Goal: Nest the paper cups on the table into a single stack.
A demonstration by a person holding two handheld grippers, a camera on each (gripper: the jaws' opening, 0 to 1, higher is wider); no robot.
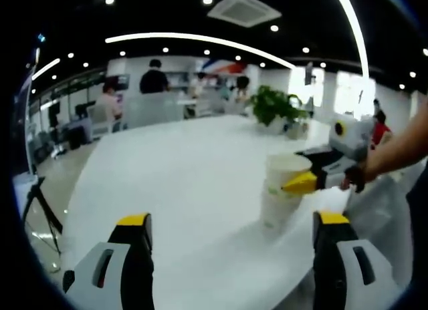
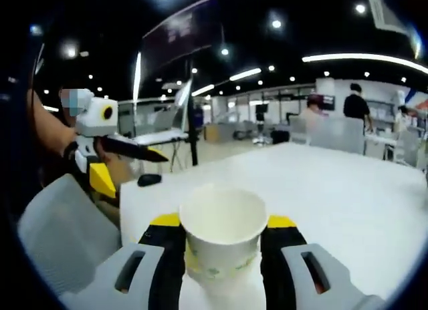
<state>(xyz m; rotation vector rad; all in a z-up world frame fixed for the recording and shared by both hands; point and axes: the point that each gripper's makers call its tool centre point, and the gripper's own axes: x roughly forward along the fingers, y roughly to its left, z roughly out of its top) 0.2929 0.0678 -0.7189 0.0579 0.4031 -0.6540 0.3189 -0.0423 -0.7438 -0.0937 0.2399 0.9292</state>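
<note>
A white paper cup (image 2: 223, 240) with a green print near its base sits between the jaws of my right gripper (image 2: 223, 221), which is shut on it. In the left gripper view the same cup (image 1: 279, 193) is at the right over the white table (image 1: 180, 170), held from the right by the right gripper (image 1: 295, 173); whether it is one cup or a nested pair, I cannot tell. My left gripper (image 1: 233, 220) is open with nothing between its jaws, low over the table's near edge. It also appears at the left of the right gripper view, where the left gripper (image 2: 130, 166) is held by a hand.
A potted green plant (image 1: 274, 106) stands at the table's far end. A small dark object (image 2: 148, 180) lies near the table corner. A grey chair (image 2: 60, 236) is beside the table, and a tripod (image 1: 40, 203) stands on the floor. People sit in the background.
</note>
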